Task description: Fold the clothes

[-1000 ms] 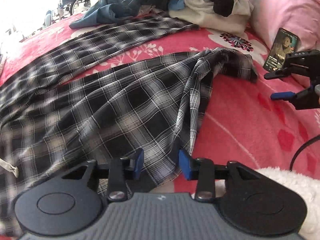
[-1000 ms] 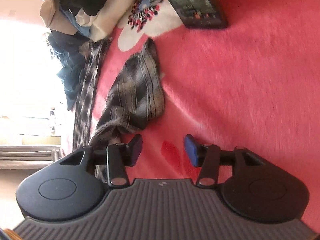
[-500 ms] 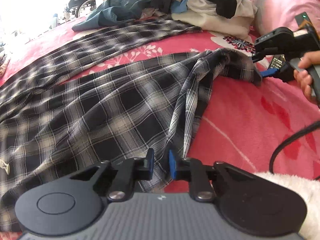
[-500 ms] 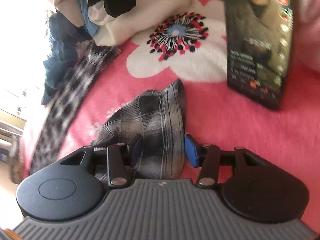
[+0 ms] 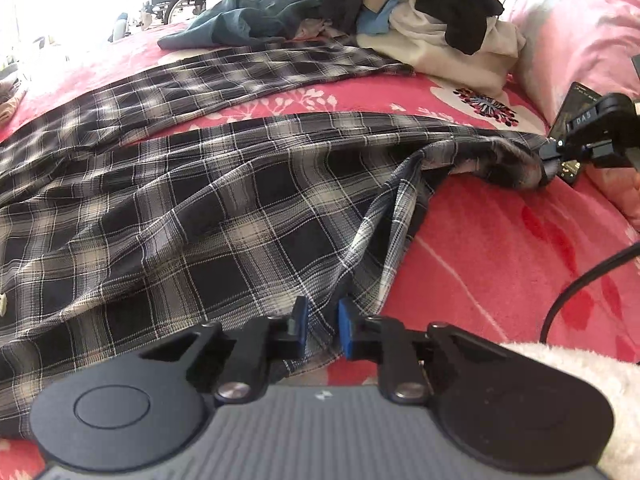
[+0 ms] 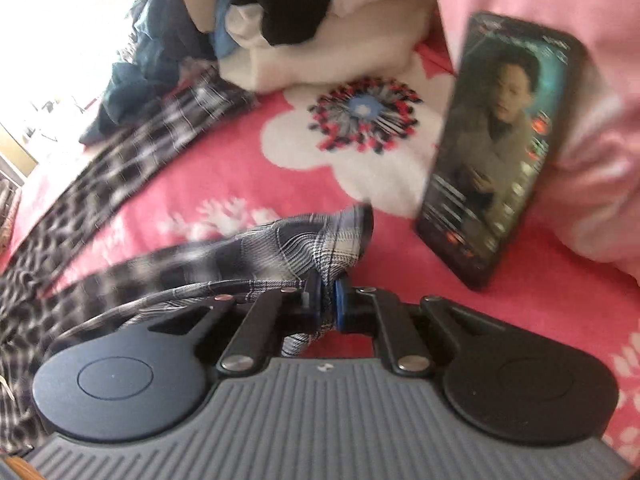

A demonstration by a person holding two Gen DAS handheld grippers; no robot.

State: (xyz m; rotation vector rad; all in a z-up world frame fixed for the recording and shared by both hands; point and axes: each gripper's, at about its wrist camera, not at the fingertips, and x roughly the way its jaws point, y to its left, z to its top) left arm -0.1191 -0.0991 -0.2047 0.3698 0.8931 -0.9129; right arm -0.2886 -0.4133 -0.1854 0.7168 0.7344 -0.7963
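Observation:
A black-and-white plaid shirt (image 5: pixel 224 216) lies spread over the red flowered bed cover (image 5: pixel 500 248). At its near hem, my left gripper (image 5: pixel 323 326) is shut on a fold of the plaid fabric. The far corner of the shirt (image 6: pixel 304 244) is pinched in my right gripper (image 6: pixel 328 302), which is shut and holds it slightly off the cover. In the left wrist view the right gripper (image 5: pixel 550 158) shows at the right edge, with the shirt stretched between the two grips.
A phone (image 6: pixel 504 144) with a lit screen leans on a pink pillow (image 6: pixel 580 80) just beyond the right gripper. A pile of unfolded clothes (image 5: pixel 440 40) sits at the back. A black cable (image 5: pixel 576 284) crosses the cover at right, above a white fluffy sleeve (image 5: pixel 580 364).
The left jaws closed on the shirt's hem. The right gripper rolled upright, came onto the far corner of the shirt, shut on it and lifted it a little.

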